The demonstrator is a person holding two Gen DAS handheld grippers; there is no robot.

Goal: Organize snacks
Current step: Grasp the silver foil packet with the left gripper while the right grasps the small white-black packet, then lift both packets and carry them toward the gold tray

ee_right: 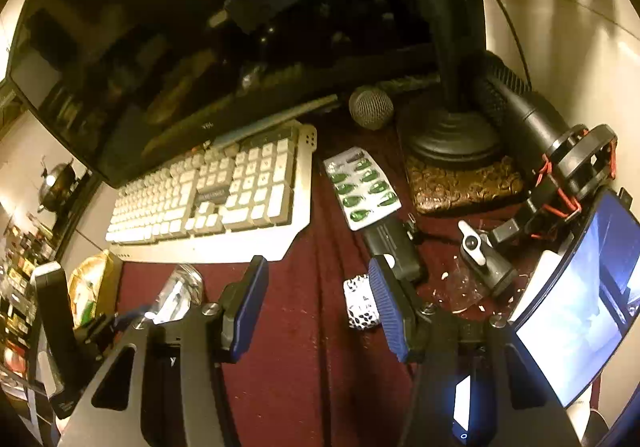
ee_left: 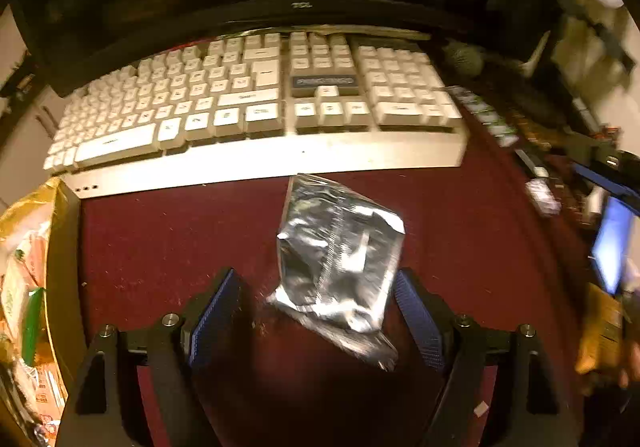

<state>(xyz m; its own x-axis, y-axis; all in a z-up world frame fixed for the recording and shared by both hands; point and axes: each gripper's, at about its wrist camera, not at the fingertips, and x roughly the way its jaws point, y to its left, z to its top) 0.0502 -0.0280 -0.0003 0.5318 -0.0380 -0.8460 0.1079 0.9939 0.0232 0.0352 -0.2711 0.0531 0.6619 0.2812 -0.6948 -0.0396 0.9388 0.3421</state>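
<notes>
Left wrist view: we look down on a silver pouch (ee_left: 340, 267) lying on the red cloth (ee_left: 160, 247) just in front of the keyboard (ee_left: 248, 107). Our left gripper (ee_left: 320, 319) stands open, its blue pads (ee_left: 216, 315) on either side of the pouch's near end; whether the right-hand pad touches the foil we cannot tell. We judge this spread to be the approach to a pick: the jaws are set wider than the pouch so that they can close across its crumpled width.

At the left edge stands a gold box (ee_left: 60, 267), open at the top. In it we see packets in white, orange and green wrapping, loosely heaped; their kinds are too blurred to read. We take the box to be where the snacks are gathered, and the pouch lies outside it, well to its right.

Right wrist view: our right gripper (ee_right: 316, 311) is parted about halfway and holds nothing; only cloth shows between its pads. Beside its right pad lies a small spotted packet (ee_right: 360, 307), and further off a blister pack (ee_right: 362, 187) of green capsules. The same box (ee_right: 92, 287) and pouch (ee_right: 180, 291) appear at lower left.
</notes>
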